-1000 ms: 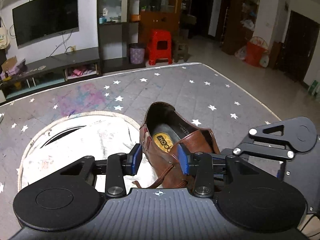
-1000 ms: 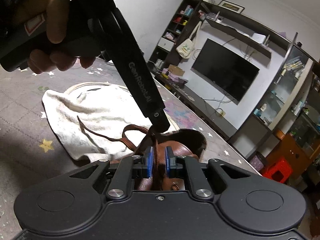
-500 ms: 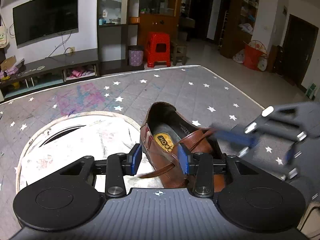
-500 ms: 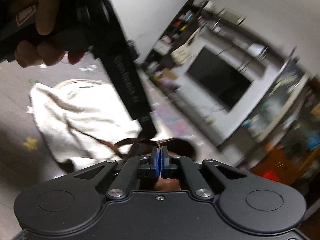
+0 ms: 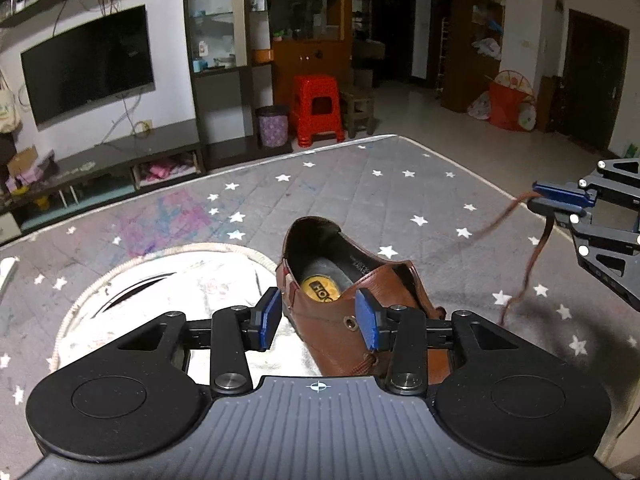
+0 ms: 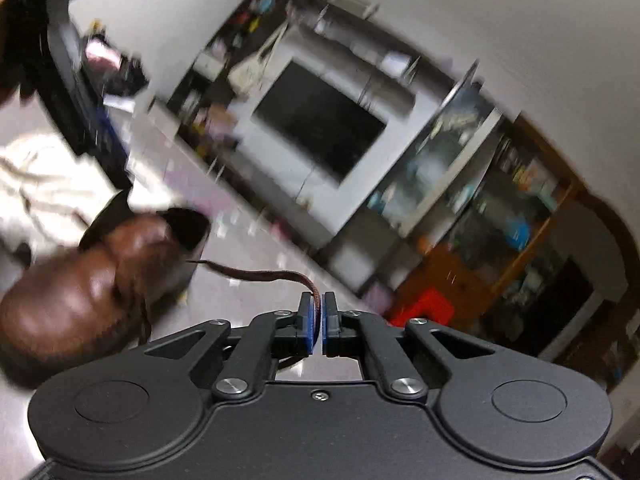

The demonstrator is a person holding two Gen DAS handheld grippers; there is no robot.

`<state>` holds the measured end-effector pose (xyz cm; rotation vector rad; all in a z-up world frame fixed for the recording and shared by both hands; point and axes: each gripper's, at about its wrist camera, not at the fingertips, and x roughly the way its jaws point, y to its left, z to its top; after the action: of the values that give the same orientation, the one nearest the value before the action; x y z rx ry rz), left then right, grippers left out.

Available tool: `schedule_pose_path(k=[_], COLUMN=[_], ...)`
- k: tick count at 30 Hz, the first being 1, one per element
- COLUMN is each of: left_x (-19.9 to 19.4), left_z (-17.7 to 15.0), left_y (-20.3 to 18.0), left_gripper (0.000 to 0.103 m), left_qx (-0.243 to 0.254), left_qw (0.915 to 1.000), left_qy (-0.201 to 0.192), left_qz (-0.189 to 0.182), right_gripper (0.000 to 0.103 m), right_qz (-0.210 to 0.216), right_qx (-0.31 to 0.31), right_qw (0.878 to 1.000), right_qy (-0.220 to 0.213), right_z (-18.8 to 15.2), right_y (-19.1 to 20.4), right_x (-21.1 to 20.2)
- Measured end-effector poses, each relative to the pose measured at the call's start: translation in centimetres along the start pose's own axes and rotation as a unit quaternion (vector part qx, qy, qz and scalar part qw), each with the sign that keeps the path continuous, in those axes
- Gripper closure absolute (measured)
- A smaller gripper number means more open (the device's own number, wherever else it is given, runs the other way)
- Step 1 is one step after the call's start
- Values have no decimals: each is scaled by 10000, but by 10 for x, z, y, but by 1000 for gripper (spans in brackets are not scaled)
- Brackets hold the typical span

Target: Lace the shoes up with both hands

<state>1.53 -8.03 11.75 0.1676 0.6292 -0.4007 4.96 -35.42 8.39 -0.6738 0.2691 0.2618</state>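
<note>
1. A brown leather shoe (image 5: 352,300) is lying on a grey mattress (image 5: 360,184) printed with white stars, its heel opening turned toward the room.
2. The left gripper (image 5: 318,316) is hanging over the near part of the shoe; its jaws are standing wide apart, one blue pad on each side of the shoe's upper, holding nothing.
3. The right gripper (image 6: 319,318) is staying well to the right of the shoe, and its jaws are pressed together on the brown shoelace (image 6: 256,276).
4. The shoelace is running from the shoe to these jaws in a loose curve, and its free end is hanging down below them.
5. A white cloth (image 5: 192,280) with a rope-like rim is lying on the mattress just left of the shoe.
6. Behind the mattress, a black television (image 5: 86,64) is hanging on the white wall above a low dark shelf.
7. A red plastic stool (image 5: 318,108) and a purple bin (image 5: 273,125) are standing on the floor beside a tall cabinet.
8. The right wrist view is blurred, so small details there cannot be told.
</note>
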Motion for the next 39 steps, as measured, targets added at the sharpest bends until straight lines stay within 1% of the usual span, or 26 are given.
schedule_pose_path(k=[1, 3, 7, 10, 12, 13, 16, 17, 18, 19, 22, 24, 28, 33, 35, 39], left_x=[-3, -6, -8, -3, 2, 3, 9, 11, 13, 15, 19, 22, 23, 27, 29, 34], left_z=[0, 0, 2, 3, 3, 4, 6, 7, 7, 7, 7, 6, 6, 7, 8, 8], left_y=[-3, -9, -23, -35, -42, -43, -46, -47, -47, -47, -48, -48, -46, -45, -44, -41], left_gripper=[61, 61, 61, 61, 61, 61, 61, 61, 61, 61, 61, 61, 61, 61, 61, 62], left_qx=[35, 121, 308, 498, 640, 670, 734, 737, 742, 750, 737, 753, 764, 716, 698, 704], left_qw=[10000, 9998, 9987, 9972, 9960, 9957, 9948, 9946, 9944, 9942, 9940, 9937, 9933, 9937, 9936, 9932], left_qy=[-26, -60, -76, 3, 84, 103, 149, 165, 178, 189, 233, 269, 300, 341, 369, 422], left_qz=[-29, -130, -400, -549, -615, -632, -689, -718, -736, -750, -777, -789, -820, -791, -805, -828], right_gripper=[93, 93, 93, 93, 94, 93, 92, 90, 82, 80, 79, 79, 79, 79, 79, 79], right_qz=[29, 142, 623, 970, 1093, 1063, 1150, 1180, 1209, 1237, 1337, 1580, 1868, 2174, 2319, 2517], right_qx=[-42, -83, -218, -318, -415, -445, -588, -636, -683, -731, -875, -1015, -1304, -630, -416, -252], right_qw=[10000, 9998, 9978, 9947, 9931, 9933, 9916, 9909, 9901, 9892, 9860, 9802, 9716, 9739, 9718, 9675], right_qy=[78, 93, -12, -86, -111, -103, 89, 153, 216, 280, 476, 633, 647, 150, 57, -53], right_z=[-3, -7, -5, -3, 3, 5, 3, 3, 2, 2, 0, -5, -8, 10, 16, 25], right_y=[1, 4, 21, 33, 44, 44, 41, 39, 38, 37, 34, 35, 34, 29, 30, 30], right_x=[1, -1, -2, -3, -3, 0, 4, 5, 7, 8, 12, 10, -2, 4, 14, 34])
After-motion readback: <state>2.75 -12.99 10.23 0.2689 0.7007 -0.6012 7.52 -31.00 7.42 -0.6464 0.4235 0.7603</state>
